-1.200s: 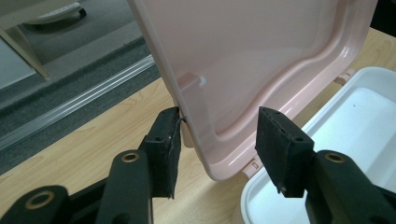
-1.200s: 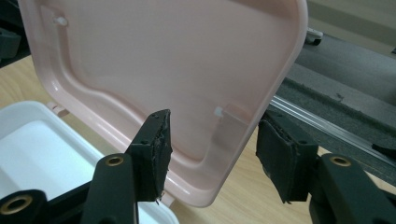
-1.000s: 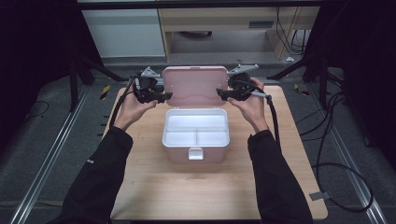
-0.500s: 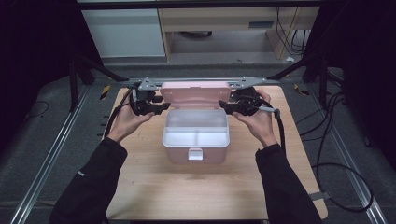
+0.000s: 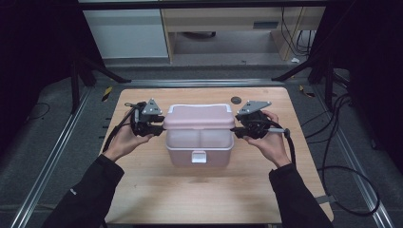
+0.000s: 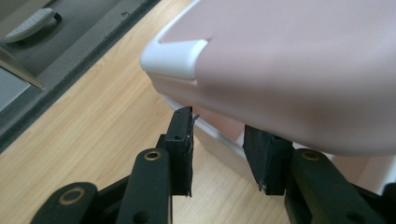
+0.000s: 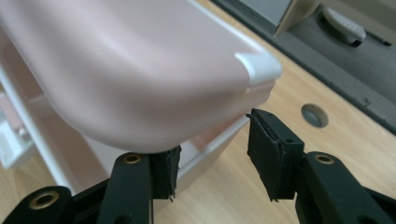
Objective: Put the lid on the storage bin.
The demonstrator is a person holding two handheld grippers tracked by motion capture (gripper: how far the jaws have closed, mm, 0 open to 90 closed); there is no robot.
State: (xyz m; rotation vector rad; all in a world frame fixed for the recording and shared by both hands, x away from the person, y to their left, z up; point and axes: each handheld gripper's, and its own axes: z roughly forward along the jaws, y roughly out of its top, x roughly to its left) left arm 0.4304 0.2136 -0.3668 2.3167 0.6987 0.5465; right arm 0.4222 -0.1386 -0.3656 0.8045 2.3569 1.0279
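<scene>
I've swung the pink lid (image 5: 198, 118) from upright to half down over the white box (image 5: 199, 147), both the left gripper (image 5: 157, 124) and the right gripper (image 5: 240, 129) part-open with jaws just closing further astride its ends, grip unclear, so shutting it is next.

Dim room with dark surroundings; soft overhead light falls on the desk (image 5: 142, 190). Gripper views are soft, blurred close up; no glare.

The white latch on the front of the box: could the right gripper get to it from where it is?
Probably yes: the latch faces the person with bare table before it, though the right gripper is now at the pink lid.
</scene>
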